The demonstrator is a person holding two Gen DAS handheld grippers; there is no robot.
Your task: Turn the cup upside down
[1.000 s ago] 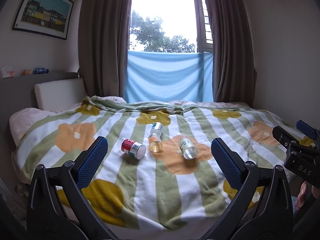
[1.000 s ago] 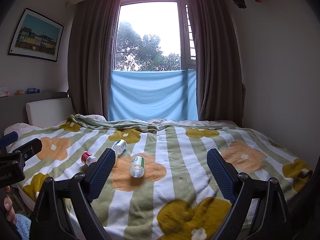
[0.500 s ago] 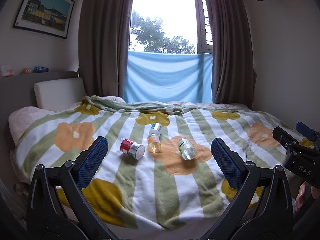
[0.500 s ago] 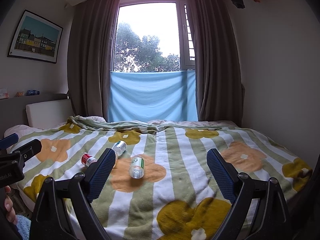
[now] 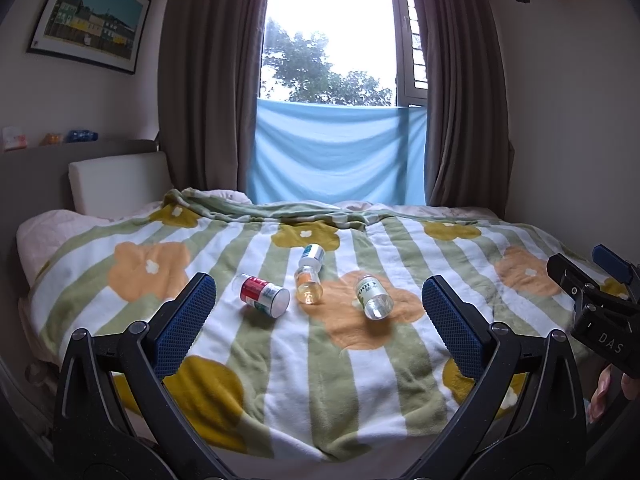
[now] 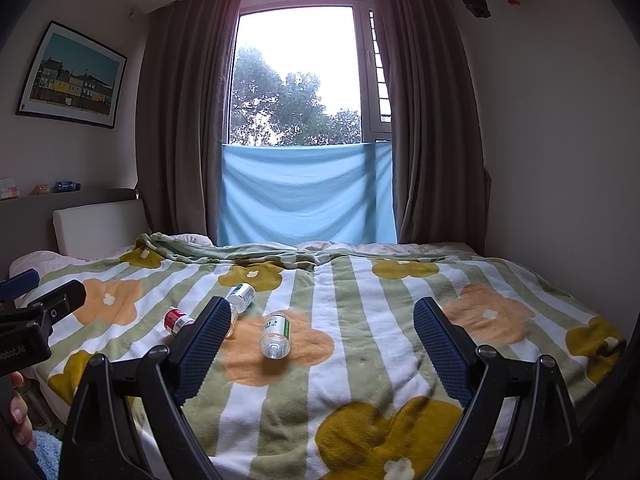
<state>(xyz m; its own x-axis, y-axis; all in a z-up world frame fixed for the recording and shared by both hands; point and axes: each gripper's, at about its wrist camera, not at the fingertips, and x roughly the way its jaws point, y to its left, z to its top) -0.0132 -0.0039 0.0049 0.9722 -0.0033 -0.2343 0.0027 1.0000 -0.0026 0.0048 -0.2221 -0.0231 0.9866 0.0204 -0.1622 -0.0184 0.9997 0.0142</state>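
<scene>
Three small clear cups lie on their sides on the striped flower blanket. A red-labelled cup lies at the left, a cup with orange content and a blue-white label in the middle, and a green-labelled cup at the right. The right wrist view shows the red cup, the blue-white cup and the green-labelled cup. My left gripper is open and empty, held back from the cups. My right gripper is open and empty, to the right of the cups.
The bed fills the room from wall to wall. A white headboard cushion is at the left. Curtains and a blue cloth hang at the window behind. The other gripper's tip shows at each view's edge.
Both grippers have drifted back and up slightly, so the cups sit a little higher in the views. The cups have not moved.
</scene>
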